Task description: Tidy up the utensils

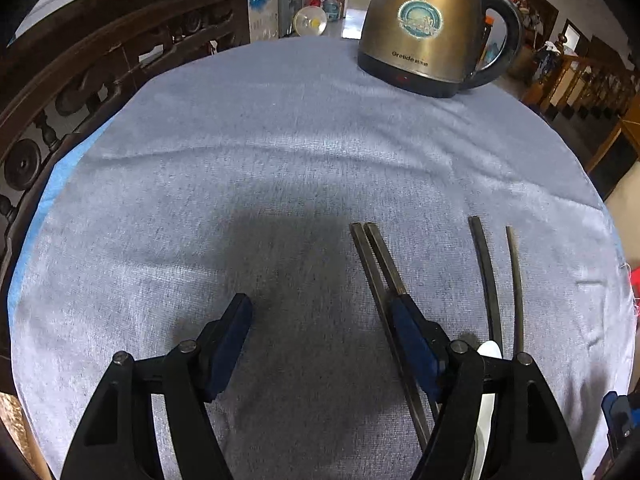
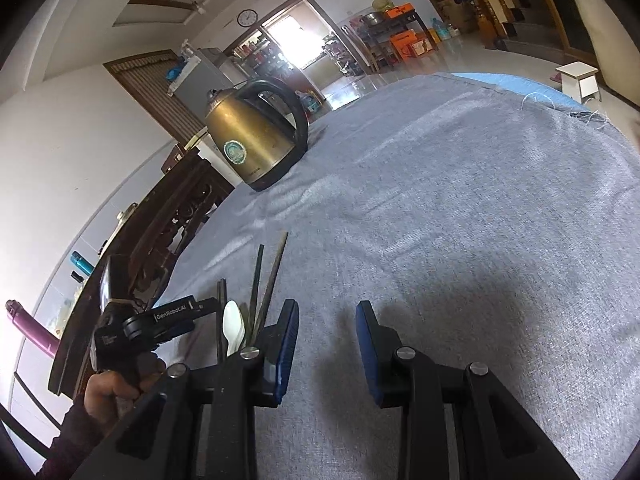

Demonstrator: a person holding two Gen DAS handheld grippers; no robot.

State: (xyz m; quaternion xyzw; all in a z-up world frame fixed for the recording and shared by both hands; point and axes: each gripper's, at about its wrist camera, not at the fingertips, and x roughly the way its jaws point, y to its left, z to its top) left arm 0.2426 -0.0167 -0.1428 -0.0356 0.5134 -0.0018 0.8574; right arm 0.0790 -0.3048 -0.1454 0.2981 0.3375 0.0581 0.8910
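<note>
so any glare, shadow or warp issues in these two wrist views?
Left wrist: heavy fisheye bends the right chopsticks; a soft shadow darkens the tablecloth ahead of the left gripper; the kettle shows mild sheen. Right wrist: the doorway is blown out, the horizon is tilted, and a shadow lies ahead of the right gripper.

Cloth-covered table (image 1: 280, 160): chopsticks (image 1: 376, 256), spoon (image 2: 233, 326), kettle (image 1: 428, 28)

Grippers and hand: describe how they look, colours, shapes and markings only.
The left gripper and the right gripper share one build: black angular linkage arms with silver round pivot pins, ending in flat fingers faced with dark blue pads. Seen from the right wrist view, the left one's body reads "GenRobot.AI" in white. The left hand is bare, with a dark maroon sleeve.
</note>
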